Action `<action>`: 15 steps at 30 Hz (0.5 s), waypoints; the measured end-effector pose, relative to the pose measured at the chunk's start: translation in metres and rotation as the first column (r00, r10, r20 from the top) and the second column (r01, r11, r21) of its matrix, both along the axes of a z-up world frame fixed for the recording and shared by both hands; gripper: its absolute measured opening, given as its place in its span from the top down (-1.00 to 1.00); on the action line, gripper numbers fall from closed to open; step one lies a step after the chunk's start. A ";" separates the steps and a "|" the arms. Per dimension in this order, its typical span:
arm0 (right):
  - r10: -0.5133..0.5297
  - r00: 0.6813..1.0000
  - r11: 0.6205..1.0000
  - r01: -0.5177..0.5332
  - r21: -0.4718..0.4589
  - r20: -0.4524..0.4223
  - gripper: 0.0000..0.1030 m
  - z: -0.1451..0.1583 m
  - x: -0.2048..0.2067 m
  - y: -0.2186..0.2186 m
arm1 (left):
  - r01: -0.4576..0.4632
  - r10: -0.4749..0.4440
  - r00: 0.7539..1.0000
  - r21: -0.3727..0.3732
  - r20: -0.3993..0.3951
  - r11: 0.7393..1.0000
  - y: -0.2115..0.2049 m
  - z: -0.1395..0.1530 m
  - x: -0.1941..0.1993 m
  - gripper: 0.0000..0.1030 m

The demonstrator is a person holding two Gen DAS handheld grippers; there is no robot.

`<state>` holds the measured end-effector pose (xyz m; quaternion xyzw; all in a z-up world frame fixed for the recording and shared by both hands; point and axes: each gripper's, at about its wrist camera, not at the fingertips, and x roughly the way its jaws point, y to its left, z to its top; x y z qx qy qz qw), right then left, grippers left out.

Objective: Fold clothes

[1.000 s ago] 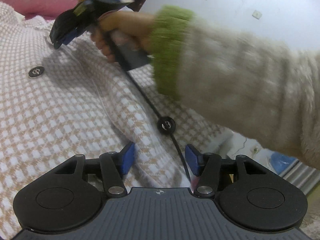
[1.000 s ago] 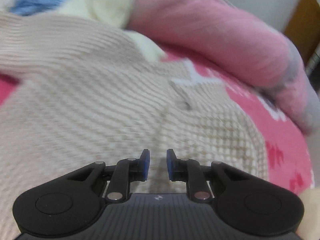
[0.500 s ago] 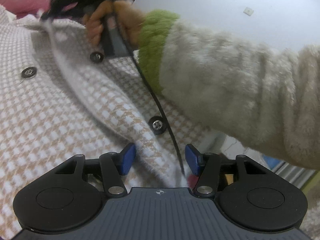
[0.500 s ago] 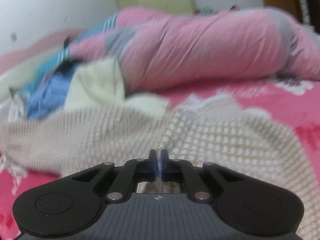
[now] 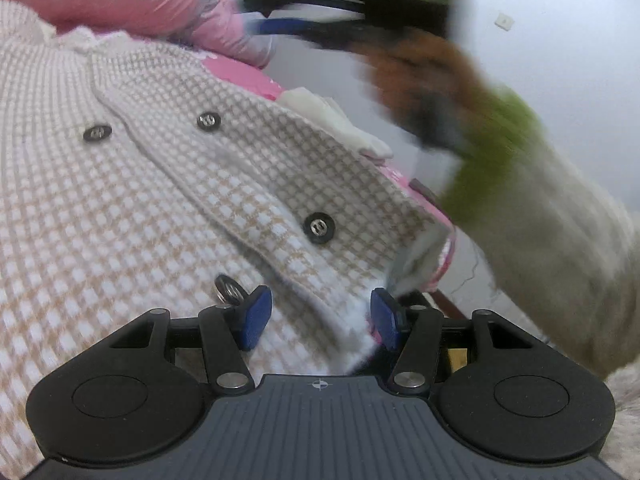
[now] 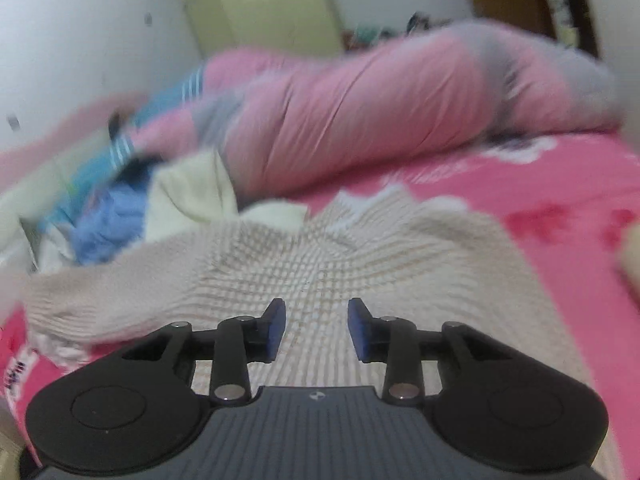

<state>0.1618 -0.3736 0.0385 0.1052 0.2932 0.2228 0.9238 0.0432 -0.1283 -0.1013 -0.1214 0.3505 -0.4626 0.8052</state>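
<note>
A beige-and-white houndstooth jacket with dark round buttons lies spread on a bed with a pink floral sheet. In the left wrist view the left gripper sits low over the near hem of the jacket, its blue pads standing about half apart; a fold of the front edge runs between them, but whether the pads press on the cloth cannot be told. A metal snap shows just beside the left pad. To the right of that view a person's arm in a fuzzy cream sleeve with a green cuff is blurred, its hand holding the right gripper's dark body near the top. In the right wrist view the right gripper hovers above the jacket, its jaws having just been opening, now partly apart with nothing between them. Beyond the jacket lie a cream garment, a blue garment and a long pink quilt roll along the far side of the bed.
</note>
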 end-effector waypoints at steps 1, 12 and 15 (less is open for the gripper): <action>-0.009 1.000 1.000 0.009 0.006 0.011 0.29 0.003 -0.026 -0.012 | -0.003 0.003 1.000 0.005 -0.001 1.000 0.004 0.002 -0.004 -0.07; -0.020 0.966 0.886 0.138 0.443 -0.259 0.28 -0.095 -0.207 -0.055 | -0.099 0.100 0.994 0.041 -0.038 0.994 0.033 0.013 0.000 -0.04; -0.063 0.923 0.742 0.298 0.600 -0.381 0.28 -0.137 -0.215 -0.074 | -0.120 0.122 0.991 0.037 -0.054 0.992 0.032 0.015 0.002 -0.01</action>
